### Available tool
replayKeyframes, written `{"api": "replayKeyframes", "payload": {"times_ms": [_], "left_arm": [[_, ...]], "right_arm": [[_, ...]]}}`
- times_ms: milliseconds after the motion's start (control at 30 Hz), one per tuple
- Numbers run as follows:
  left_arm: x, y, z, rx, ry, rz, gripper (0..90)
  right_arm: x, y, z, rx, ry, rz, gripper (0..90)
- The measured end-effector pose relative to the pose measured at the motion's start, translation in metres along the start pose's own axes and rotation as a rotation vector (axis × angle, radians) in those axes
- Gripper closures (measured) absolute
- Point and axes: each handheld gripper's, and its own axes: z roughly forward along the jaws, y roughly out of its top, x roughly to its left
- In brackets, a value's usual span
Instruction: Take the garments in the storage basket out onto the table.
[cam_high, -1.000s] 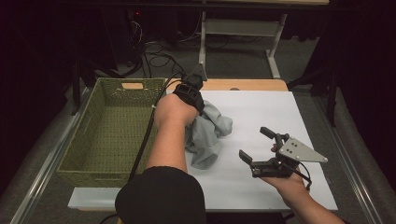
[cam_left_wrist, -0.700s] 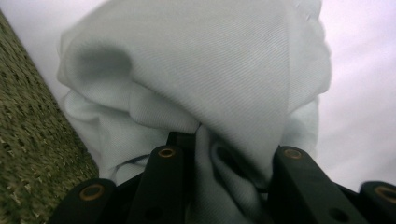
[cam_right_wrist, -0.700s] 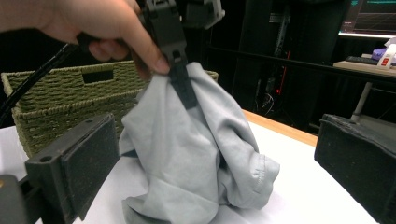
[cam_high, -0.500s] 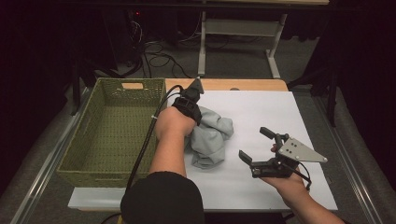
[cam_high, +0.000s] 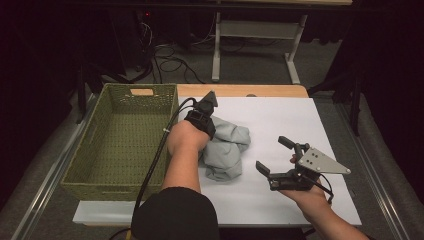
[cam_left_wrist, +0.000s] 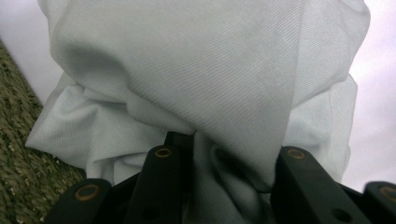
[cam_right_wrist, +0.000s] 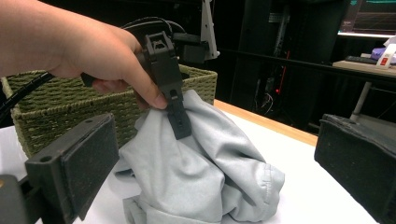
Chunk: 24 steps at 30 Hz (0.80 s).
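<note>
**Left claw pinching the grey cloth**

Beside the green woven basket (cam_high: 120, 145), on the white surface (cam_high: 300, 120), I see the crumpled grey cloth (cam_high: 225, 147) lying near the middle. My left claw (cam_right_wrist: 180, 123) is clamped on its upper folds, fabric bunched between the jaws. My right claw (cam_high: 275, 155) hovers well apart to the right, jaws spread wide and holding nothing.

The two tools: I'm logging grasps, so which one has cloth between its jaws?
The left tool, beside the green woven basket: its jaws pinch the crumpled pale grey cloth. The right tool hangs open, holding nothing.
</note>
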Motion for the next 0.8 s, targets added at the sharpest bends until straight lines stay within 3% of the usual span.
{"api": "replayKeyframes", "payload": {"times_ms": [67,133,167,200,233,267,300,800], "left_arm": [[-0.001,0.000,-0.003,-0.018,0.009,-0.009,57.5],[-0.001,0.001,-0.004,-0.018,0.013,-0.025,35.6],[-0.002,0.001,-0.004,-0.006,0.043,-0.044,26.2],[-0.002,0.001,-0.004,-0.006,0.043,-0.044,17.7],[-0.002,0.001,-0.005,-0.003,0.053,-0.048,10.2],[-0.002,0.001,-0.006,0.000,0.055,-0.054,10.2],[-0.002,0.000,-0.009,-0.002,0.049,-0.067,0.4],[-0.004,-0.007,-0.029,-0.037,0.043,-0.062,0.6]], "right_arm": [[0.000,0.000,0.000,-0.003,-0.001,-0.001,0.9],[0.000,0.000,0.000,-0.002,-0.001,0.000,0.9],[0.000,0.000,0.000,-0.001,0.000,0.001,0.9],[0.000,0.000,0.000,-0.002,0.000,0.000,0.9],[0.001,0.000,0.000,-0.003,0.001,0.001,0.9],[0.001,0.000,0.000,-0.003,0.001,0.001,0.9],[0.001,0.000,0.001,-0.004,0.001,0.001,0.9],[0.002,0.000,0.001,0.001,0.003,0.000,0.9]]}}
